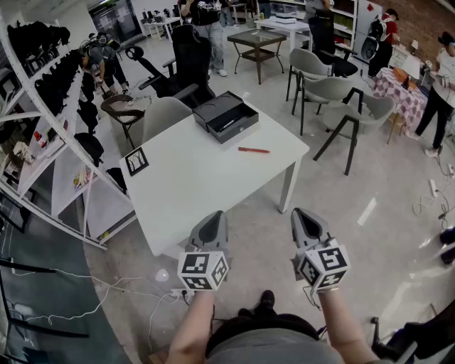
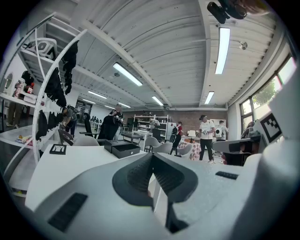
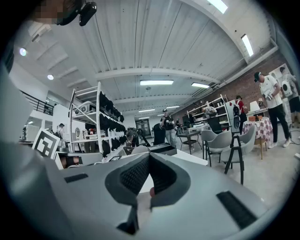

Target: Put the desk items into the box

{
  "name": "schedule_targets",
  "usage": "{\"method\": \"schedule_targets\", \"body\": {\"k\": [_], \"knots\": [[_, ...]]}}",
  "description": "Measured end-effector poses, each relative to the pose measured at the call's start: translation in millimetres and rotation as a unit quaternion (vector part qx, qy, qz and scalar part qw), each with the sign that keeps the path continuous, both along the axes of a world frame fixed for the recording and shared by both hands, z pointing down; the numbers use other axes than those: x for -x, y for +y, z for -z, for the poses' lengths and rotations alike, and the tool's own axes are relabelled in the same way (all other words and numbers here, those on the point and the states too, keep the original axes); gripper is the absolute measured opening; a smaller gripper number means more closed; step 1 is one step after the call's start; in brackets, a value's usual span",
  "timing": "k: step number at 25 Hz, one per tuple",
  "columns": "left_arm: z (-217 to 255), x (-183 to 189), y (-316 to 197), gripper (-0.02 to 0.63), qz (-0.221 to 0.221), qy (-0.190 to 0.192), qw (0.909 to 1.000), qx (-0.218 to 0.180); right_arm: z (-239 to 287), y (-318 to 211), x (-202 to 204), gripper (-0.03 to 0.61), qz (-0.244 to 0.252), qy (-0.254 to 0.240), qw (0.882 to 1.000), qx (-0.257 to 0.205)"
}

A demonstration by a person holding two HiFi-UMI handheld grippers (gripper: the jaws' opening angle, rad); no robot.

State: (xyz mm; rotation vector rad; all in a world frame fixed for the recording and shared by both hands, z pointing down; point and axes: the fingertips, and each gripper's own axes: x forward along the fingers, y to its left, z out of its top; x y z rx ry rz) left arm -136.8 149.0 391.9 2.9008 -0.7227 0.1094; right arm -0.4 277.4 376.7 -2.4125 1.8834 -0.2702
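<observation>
Now, the bench (image 1: 186, 190): white and square, seen from above in the head view, with the person standing at its near corner.
Box (image 1: 226, 117): black, with its lid off or folded open, at the far corner of the bench. A slim pale thing lies inside it, too small to name. The box also shows far ahead in the left gripper view (image 2: 121, 149) and the right gripper view (image 3: 161, 149).
Red pen (image 1: 253, 150): flat on the bench, near the right edge, just this side of the box and apart from it.
Marker card (image 1: 136, 161): a small black square frame at the bench's left corner, well apart from the box and the pen.
Left gripper (image 1: 215, 215): held out level over the near corner of the bench. Its own view (image 2: 152, 155) shows the jaws pressed together with nothing between them.
Right gripper (image 1: 299, 212): beside the left one, off the bench edge and over the floor. Its own view (image 3: 149, 157) shows the jaws pressed together and empty.
Chairs (image 1: 323, 92): grey ones stand beyond the bench on the right.
People (image 1: 210, 21): several stand at the back of the room.
</observation>
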Motion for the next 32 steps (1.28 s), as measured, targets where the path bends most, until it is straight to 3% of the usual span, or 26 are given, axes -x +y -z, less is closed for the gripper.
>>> {"method": "schedule_targets", "body": {"k": [12, 19, 22, 32], "knots": [[0.8, -20.0, -2.6, 0.005, 0.003, -0.006, 1.0000, -0.004, -11.0, -3.3, -17.8, 0.003, 0.012, -0.023, 1.000, -0.002], [-1.0, -26.3, -5.0, 0.005, 0.015, -0.008, 0.9998, -0.007, 1.9, -2.6, -38.7, 0.005, 0.004, 0.005, 1.000, -0.013], [1.4, -28.8, -6.1, 0.005, 0.020, -0.007, 0.9997, -0.009, 5.3, -5.1, -41.5, 0.063, 0.017, 0.005, 1.000, -0.014], [-1.2, -29.2, -13.0, 0.005, 0.034, -0.015, 0.9993, -0.004, -1.8, -12.6, -39.7, 0.154, 0.059, -0.006, 0.998, 0.000]]}}
